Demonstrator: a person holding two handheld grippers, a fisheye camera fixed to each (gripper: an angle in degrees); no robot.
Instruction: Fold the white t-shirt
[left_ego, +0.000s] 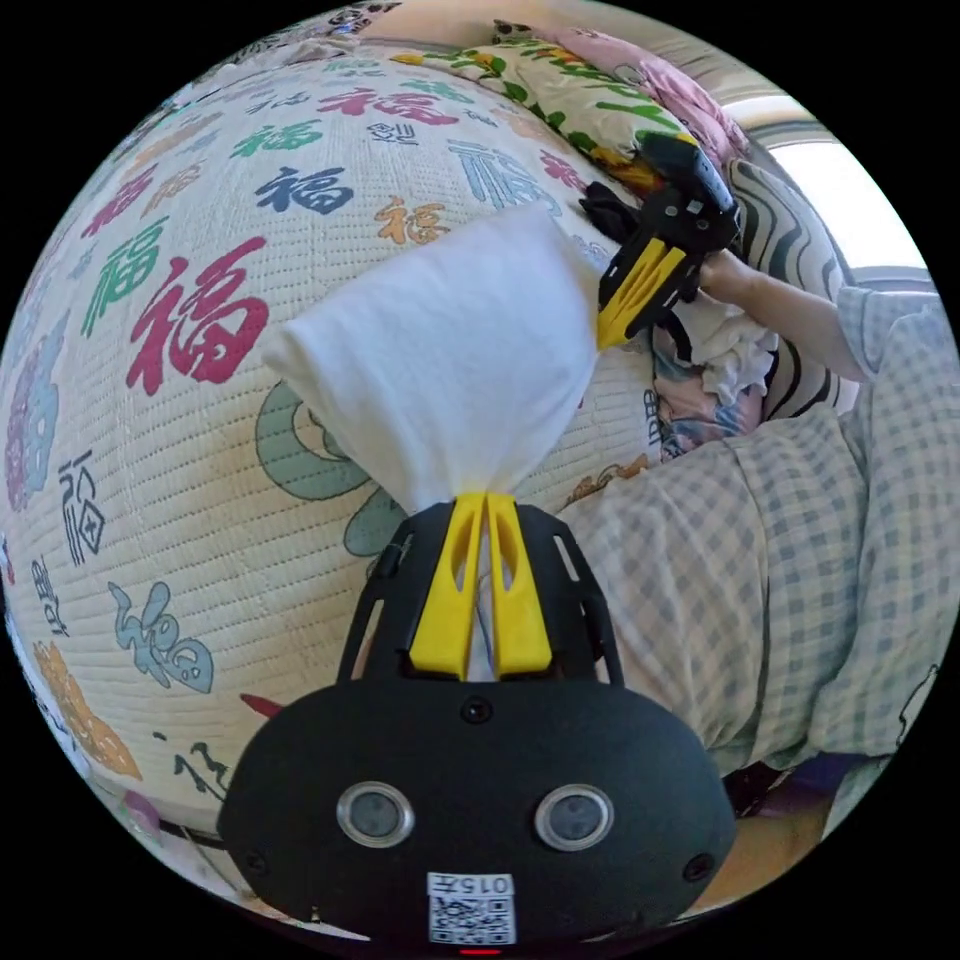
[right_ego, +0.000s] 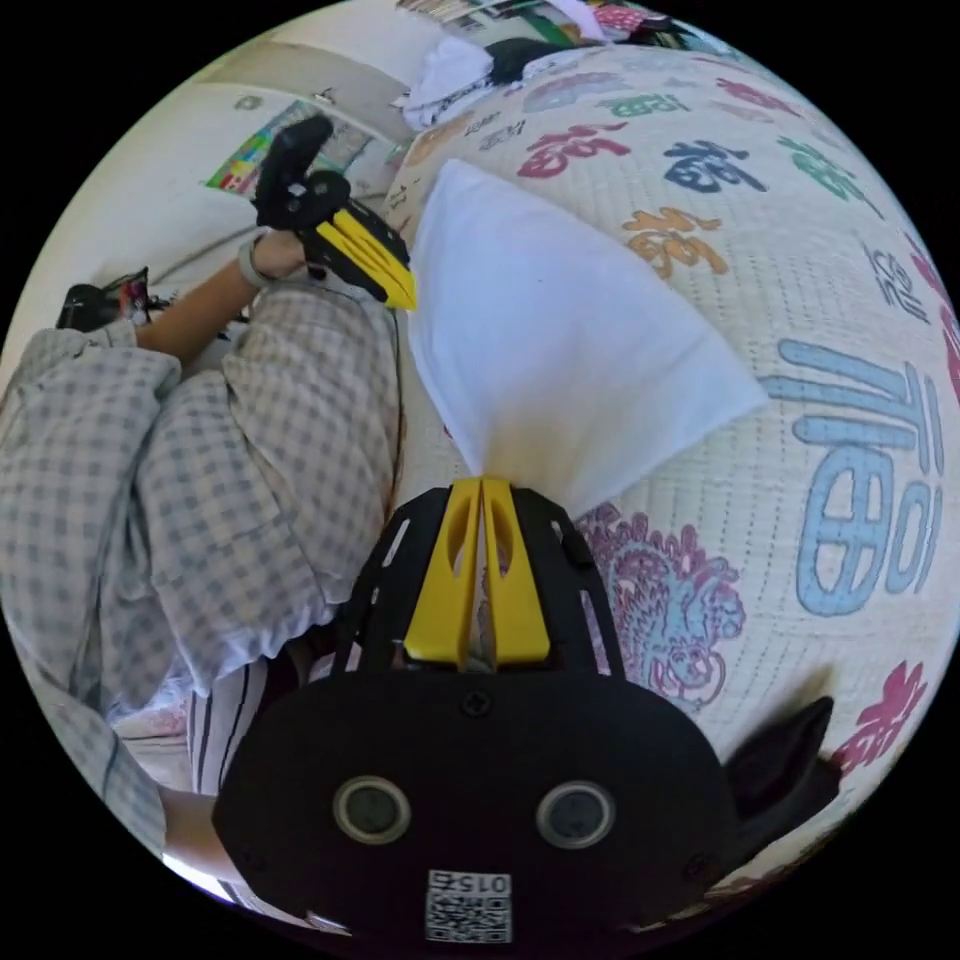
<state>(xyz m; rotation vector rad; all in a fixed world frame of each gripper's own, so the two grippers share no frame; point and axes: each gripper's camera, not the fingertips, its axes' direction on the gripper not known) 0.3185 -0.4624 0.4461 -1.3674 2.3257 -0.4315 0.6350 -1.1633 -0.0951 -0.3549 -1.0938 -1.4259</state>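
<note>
White t-shirt (left_ego: 445, 360), already folded into a compact panel, hangs stretched between two yellow-jawed grippers above a cream quilted bedspread (left_ego: 200, 420) printed with large coloured characters. In the left gripper view, the left gripper (left_ego: 486, 497) has its jaws closed tight on a gathered corner of the shirt, the cloth fanning out from the tips over the bedspread; at the shirt's far corner the right gripper (left_ego: 606, 336) meets the fabric, its jaws close together, held by a person's hand (left_ego: 722, 275). In the right gripper view, the right gripper (right_ego: 481, 483) likewise pinches a bunched corner of the shirt (right_ego: 560, 340) with both jaws pressed together, and the left gripper (right_ego: 405, 297) touches the shirt's opposite corner beside the bedspread (right_ego: 800, 300). The person's checked trousers (left_ego: 760, 560) lie just beside the shirt, at the edge of the bedspread. A floral pillow (left_ego: 560, 90) and a heap of other clothes (left_ego: 730, 360) rest on the bedspread beyond the shirt, near the right gripper.
</note>
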